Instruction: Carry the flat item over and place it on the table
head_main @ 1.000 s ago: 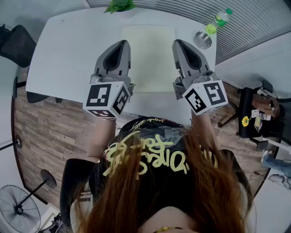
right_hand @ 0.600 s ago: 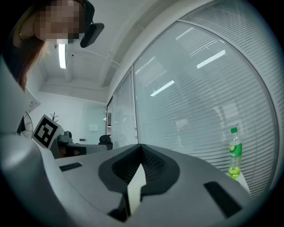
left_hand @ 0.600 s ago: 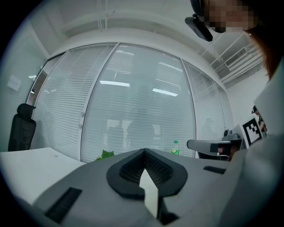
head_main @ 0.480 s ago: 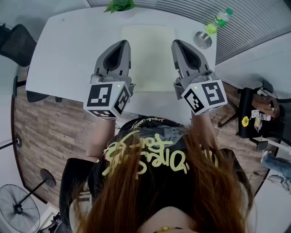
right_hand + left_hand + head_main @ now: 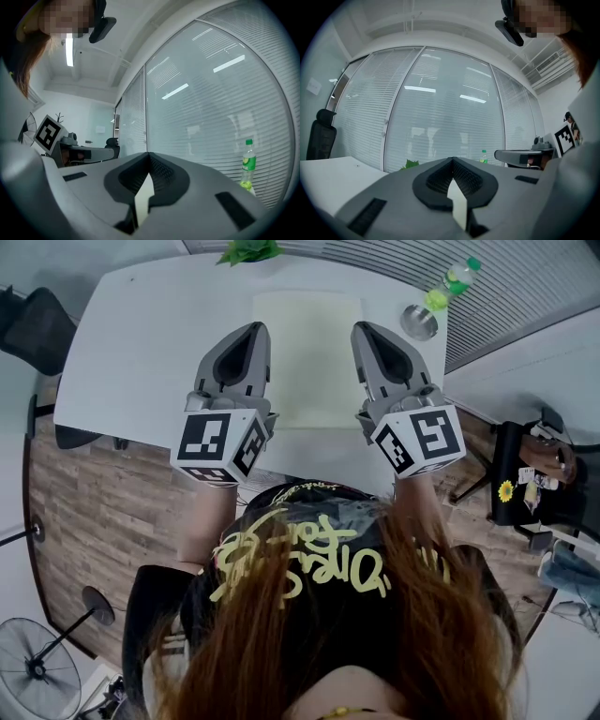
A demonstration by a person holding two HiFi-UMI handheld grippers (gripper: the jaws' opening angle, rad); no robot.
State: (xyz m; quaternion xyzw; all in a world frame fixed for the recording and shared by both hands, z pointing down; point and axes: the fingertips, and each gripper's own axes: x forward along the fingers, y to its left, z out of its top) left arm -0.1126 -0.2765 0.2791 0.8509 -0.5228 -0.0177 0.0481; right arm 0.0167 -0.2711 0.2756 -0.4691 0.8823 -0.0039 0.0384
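Pale yellow sheet (image 5: 307, 357) is upper centre of the frame, over the table (image 5: 141, 343). Your left gripper (image 5: 246, 338) and right gripper (image 5: 372, 337) are each clamped on a side edge. Drift your hands apart or together and I'd guess it slips out or buckles on landing.

Seemingly, right tool (image 5: 149, 161) pinches pale sheet (image 5: 142, 200).

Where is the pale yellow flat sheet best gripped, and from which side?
Pinch its two side edges, one gripper each, coming from the person's end, as the left gripper and right gripper do now. The pale yellow flat sheet is thin and wide, so two edge grips likely keep it level.
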